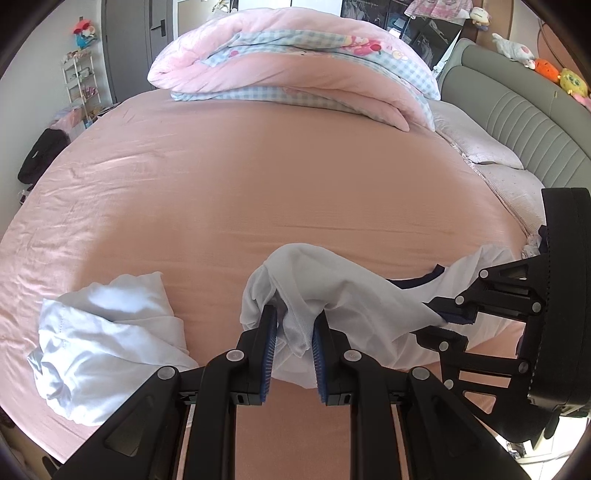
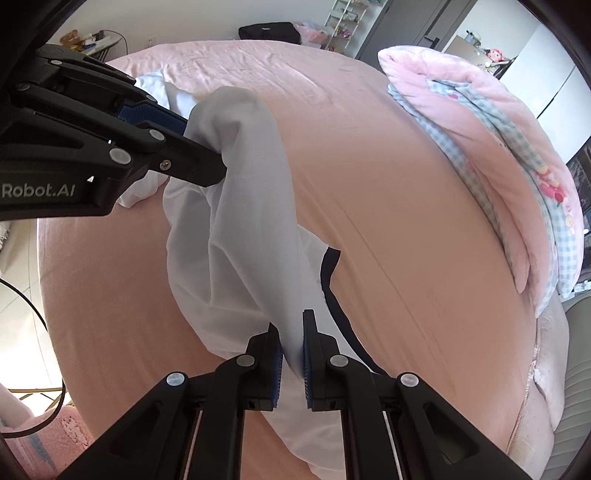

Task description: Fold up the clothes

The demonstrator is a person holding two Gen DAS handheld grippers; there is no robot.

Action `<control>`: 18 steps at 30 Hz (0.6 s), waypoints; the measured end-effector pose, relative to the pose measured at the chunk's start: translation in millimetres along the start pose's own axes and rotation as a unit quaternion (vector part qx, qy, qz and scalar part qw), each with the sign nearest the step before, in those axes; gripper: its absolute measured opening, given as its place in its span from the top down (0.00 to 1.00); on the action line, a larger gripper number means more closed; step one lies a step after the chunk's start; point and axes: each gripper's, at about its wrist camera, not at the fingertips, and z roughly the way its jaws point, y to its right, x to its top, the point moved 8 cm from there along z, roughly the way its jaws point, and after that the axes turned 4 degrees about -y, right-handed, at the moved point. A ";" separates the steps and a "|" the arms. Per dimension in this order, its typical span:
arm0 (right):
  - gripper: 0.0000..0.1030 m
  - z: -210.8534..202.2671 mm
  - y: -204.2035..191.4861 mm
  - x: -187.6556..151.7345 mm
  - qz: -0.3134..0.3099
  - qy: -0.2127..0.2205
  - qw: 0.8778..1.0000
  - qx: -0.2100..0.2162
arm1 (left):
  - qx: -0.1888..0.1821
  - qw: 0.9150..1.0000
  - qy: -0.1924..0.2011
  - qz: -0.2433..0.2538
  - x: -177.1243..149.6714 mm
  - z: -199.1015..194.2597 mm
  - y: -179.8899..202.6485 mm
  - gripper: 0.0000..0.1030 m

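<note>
A white garment (image 1: 332,284) with a dark navy trim (image 2: 328,266) hangs stretched between both grippers above the pink bed sheet (image 1: 221,184). My left gripper (image 1: 294,325) is shut on a bunched fold of it, and it also shows in the right wrist view, where the left gripper (image 2: 207,162) comes in from the upper left. My right gripper (image 2: 293,339) is shut on another part of the same cloth. In the left wrist view the right gripper (image 1: 448,319) reaches in from the right, holding the cloth's far end. A second white garment (image 1: 99,339) lies crumpled at the left.
A folded pink and blue-checked quilt (image 1: 295,70) lies at the far side of the bed. Pale pillows (image 1: 491,155) and a grey padded headboard (image 1: 517,122) with plush toys are at the right. A black bag (image 2: 269,31) and a white shelf rack (image 1: 79,77) stand beyond the bed.
</note>
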 end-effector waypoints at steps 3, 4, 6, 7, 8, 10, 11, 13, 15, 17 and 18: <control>0.94 3.6 4.1 0.6 0.013 -0.008 1.000 0.009 | 0.007 1.000 -0.002 0.003 4.7 5.1 -3.1 0.84; 0.94 5.2 6.0 1.1 0.018 -0.011 1.000 0.012 | 0.009 1.000 -0.003 0.003 6.3 7.0 -4.4 0.84; 0.94 8.9 10.1 2.0 0.028 -0.014 0.999 0.014 | 0.011 1.000 -0.004 0.002 9.5 10.5 -6.6 0.84; 0.94 10.7 12.1 2.5 0.033 -0.016 0.999 0.015 | 0.008 1.000 -0.004 0.001 11.3 12.0 -7.6 0.84; 0.94 12.6 14.1 3.0 0.038 -0.018 0.999 0.016 | 0.005 1.000 -0.005 -0.001 13.0 13.8 -8.8 0.84; 0.94 17.9 18.1 4.2 0.052 -0.025 0.998 0.026 | -0.002 1.000 -0.009 -0.007 16.1 18.9 -11.6 0.84; 0.94 20.8 20.4 4.4 0.061 -0.028 0.997 0.031 | -0.003 1.000 -0.014 -0.010 17.0 22.6 -13.9 0.84; 0.94 26.3 25.2 4.6 0.076 -0.034 0.996 0.039 | -0.005 0.999 -0.026 -0.019 17.6 30.7 -18.7 0.84; 0.94 31.5 28.8 4.7 0.090 -0.039 0.994 0.047 | -0.010 0.999 -0.041 -0.025 16.2 39.6 -22.6 0.84; 0.94 35.5 31.4 3.8 0.106 -0.042 0.992 0.058 | -0.011 0.998 -0.052 -0.027 12.4 46.7 -25.4 0.84; 0.94 36.4 31.8 2.4 0.114 -0.043 0.991 0.064 | -0.011 0.998 -0.058 -0.028 10.4 50.0 -26.7 0.84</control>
